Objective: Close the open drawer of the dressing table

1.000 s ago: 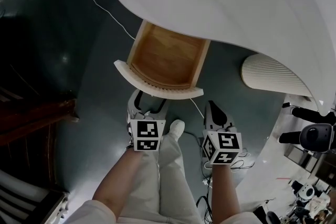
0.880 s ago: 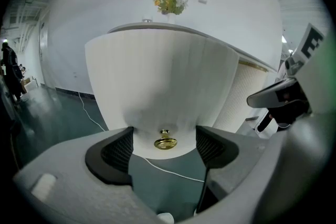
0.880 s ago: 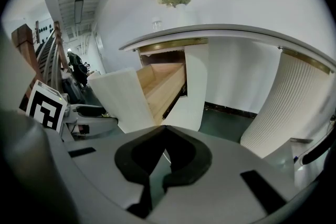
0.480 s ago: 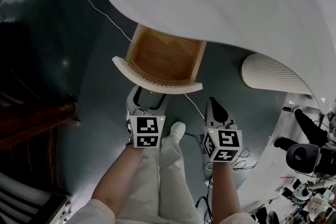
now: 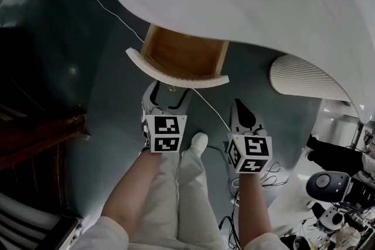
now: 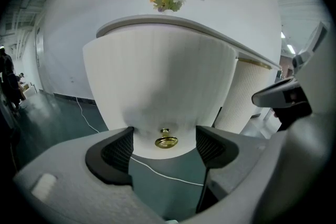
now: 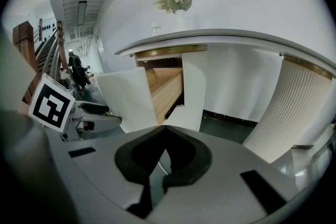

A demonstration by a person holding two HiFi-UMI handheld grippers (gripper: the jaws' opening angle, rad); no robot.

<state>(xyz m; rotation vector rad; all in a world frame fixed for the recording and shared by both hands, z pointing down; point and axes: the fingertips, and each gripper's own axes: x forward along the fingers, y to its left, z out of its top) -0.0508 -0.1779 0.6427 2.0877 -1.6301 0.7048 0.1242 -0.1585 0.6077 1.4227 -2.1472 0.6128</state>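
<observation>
The dressing table (image 5: 263, 3) has a white curved top. Its wooden drawer (image 5: 181, 57) stands partly out, with a curved white ribbed front (image 5: 176, 75) and a small brass knob (image 5: 172, 89). My left gripper (image 5: 168, 96) is open right at the drawer front. In the left gripper view the knob (image 6: 166, 141) sits between the two dark pads (image 6: 118, 150), close to the ribbed front (image 6: 157, 92). My right gripper (image 5: 239, 110) hangs shut to the right of the drawer, touching nothing. In the right gripper view the drawer (image 7: 163, 86) shows from the side.
A thin white cable (image 5: 111, 9) runs across the dark floor and under the drawer. A ribbed white leg panel (image 5: 304, 82) stands at right. Robot gear and cables (image 5: 334, 196) crowd the lower right. Dark wooden stairs (image 5: 35, 132) lie at left. The person's legs (image 5: 176, 190) are below.
The drawer has slid further in under the tabletop, and my left gripper has followed it forward against the front. The right gripper has moved forward slightly.
</observation>
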